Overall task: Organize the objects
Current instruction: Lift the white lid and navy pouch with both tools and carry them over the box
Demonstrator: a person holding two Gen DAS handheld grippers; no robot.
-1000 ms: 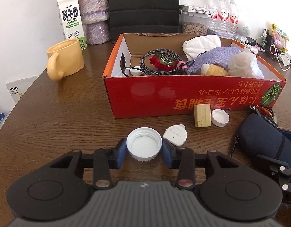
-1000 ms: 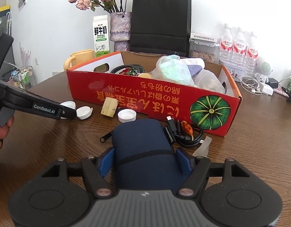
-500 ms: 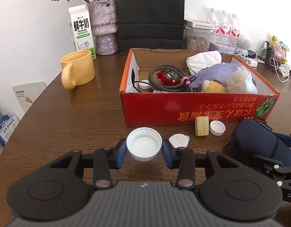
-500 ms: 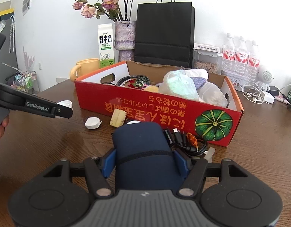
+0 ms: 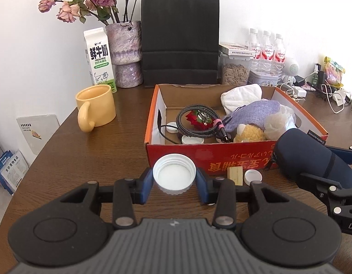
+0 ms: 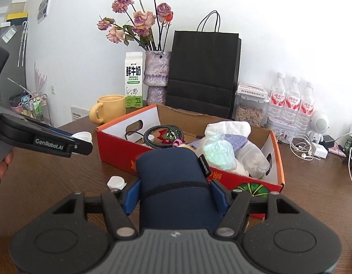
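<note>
My left gripper (image 5: 174,179) is shut on a white jar lid (image 5: 174,174) and holds it in the air just in front of the red cardboard box (image 5: 221,157). My right gripper (image 6: 174,194) is shut on a dark blue pouch (image 6: 173,182), lifted near the box's front wall (image 6: 121,153). The pouch also shows at the right of the left wrist view (image 5: 313,157). The box holds a coiled cable (image 5: 194,123), a purple cloth bag (image 5: 256,111), a white cloth and small lids.
On the table by the box lie a wooden block (image 5: 235,175), a small white cap (image 5: 252,177) and another white cap (image 6: 116,182). A yellow mug (image 5: 96,107), milk carton (image 5: 99,59), vase, black paper bag (image 5: 179,38) and water bottles stand behind.
Both grippers have risen with their loads; the lid and the pouch left the table and now sit higher, level with the box's front wall.
</note>
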